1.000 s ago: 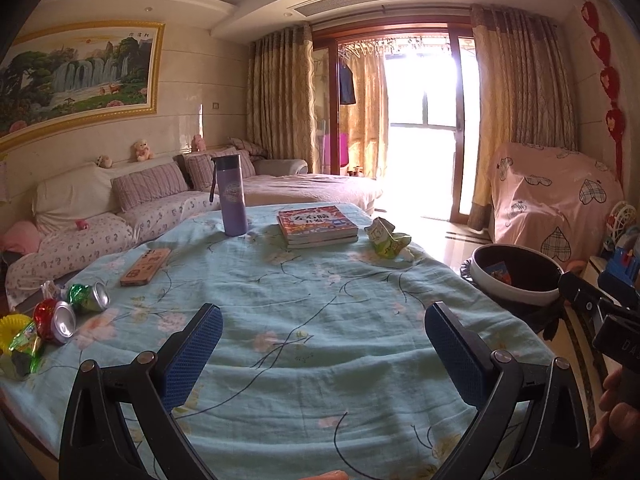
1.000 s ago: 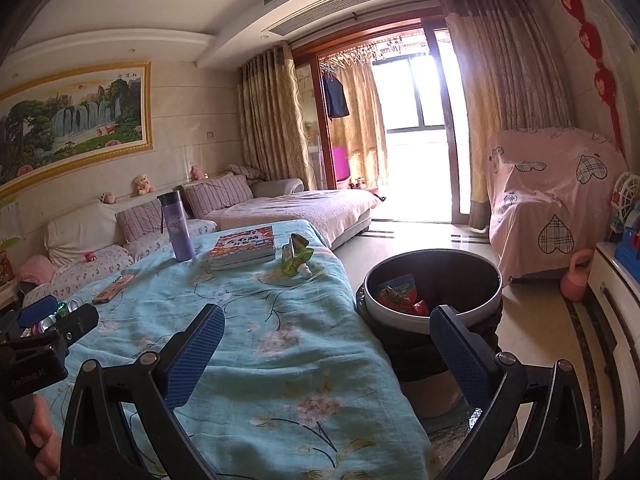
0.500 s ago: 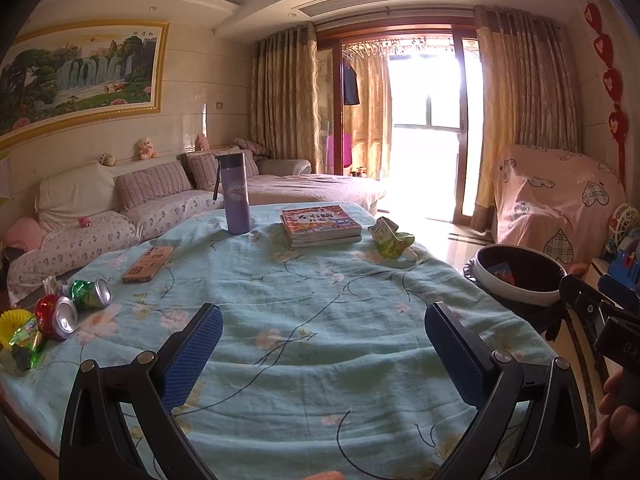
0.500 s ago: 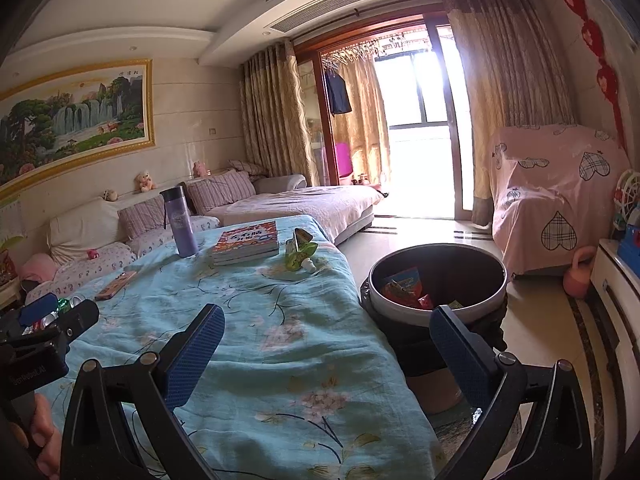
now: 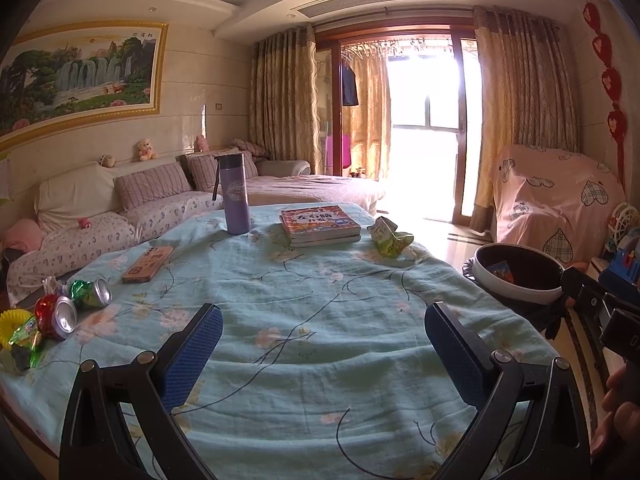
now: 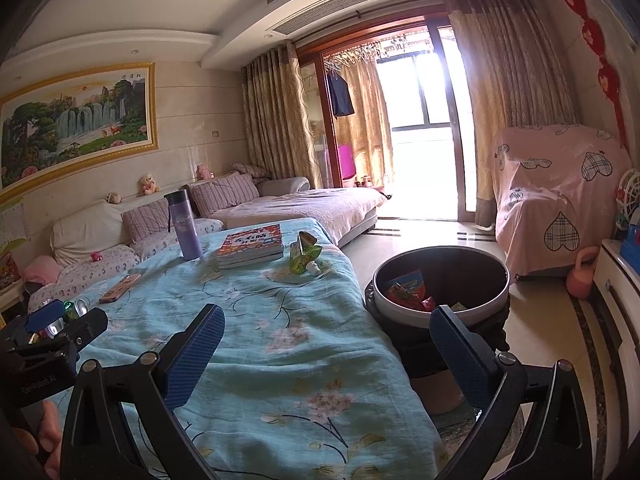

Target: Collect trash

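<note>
A crumpled green carton (image 5: 389, 239) lies at the far right of the table with the light blue floral cloth (image 5: 312, 320); the right wrist view shows it too (image 6: 303, 257). Two crushed cans (image 5: 76, 304) and bright wrappers (image 5: 22, 338) lie at the table's left edge. A round black bin (image 6: 440, 276) with a white rim stands on the floor right of the table and holds wrappers. My left gripper (image 5: 323, 344) is open and empty above the near table. My right gripper (image 6: 326, 346) is open and empty over the table's right edge.
A purple bottle (image 5: 236, 196), a stack of books (image 5: 320, 226) and a flat wooden box (image 5: 148, 264) stand on the far half of the table. A sofa (image 5: 120, 216) runs behind it. A covered chair (image 6: 560, 196) stands right of the bin.
Both grippers have drifted slightly back and to the right. Both stay open and empty. Nothing on the table has moved.
</note>
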### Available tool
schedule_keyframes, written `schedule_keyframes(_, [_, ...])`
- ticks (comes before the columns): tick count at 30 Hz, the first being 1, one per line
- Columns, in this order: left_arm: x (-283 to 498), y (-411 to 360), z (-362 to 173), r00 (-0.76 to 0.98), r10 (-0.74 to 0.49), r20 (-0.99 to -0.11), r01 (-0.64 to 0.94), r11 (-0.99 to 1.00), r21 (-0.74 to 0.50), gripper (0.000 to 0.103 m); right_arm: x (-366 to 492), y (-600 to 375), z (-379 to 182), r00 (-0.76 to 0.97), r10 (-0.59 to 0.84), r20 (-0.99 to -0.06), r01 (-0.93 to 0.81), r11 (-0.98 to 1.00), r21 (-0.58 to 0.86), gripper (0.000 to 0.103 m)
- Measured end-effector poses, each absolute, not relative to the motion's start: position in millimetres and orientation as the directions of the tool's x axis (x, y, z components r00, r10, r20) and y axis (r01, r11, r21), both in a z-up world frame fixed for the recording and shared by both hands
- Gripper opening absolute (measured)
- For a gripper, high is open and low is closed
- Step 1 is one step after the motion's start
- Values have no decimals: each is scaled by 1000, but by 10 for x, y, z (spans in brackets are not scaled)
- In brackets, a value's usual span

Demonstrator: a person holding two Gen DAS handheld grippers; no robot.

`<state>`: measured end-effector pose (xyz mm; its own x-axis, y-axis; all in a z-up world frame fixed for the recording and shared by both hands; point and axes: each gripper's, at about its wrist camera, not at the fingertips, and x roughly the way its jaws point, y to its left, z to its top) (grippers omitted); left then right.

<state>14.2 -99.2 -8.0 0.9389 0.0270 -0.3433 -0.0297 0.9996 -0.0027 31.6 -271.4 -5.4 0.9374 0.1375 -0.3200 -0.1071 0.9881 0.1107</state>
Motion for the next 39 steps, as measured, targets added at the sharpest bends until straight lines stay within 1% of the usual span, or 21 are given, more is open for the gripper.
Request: schedule_keyframes(39, [181, -999, -79, 936, 13, -353, -10, 1000, 8, 102, 295, -2702, -7, 940, 148, -309, -119, 987, 112, 103])
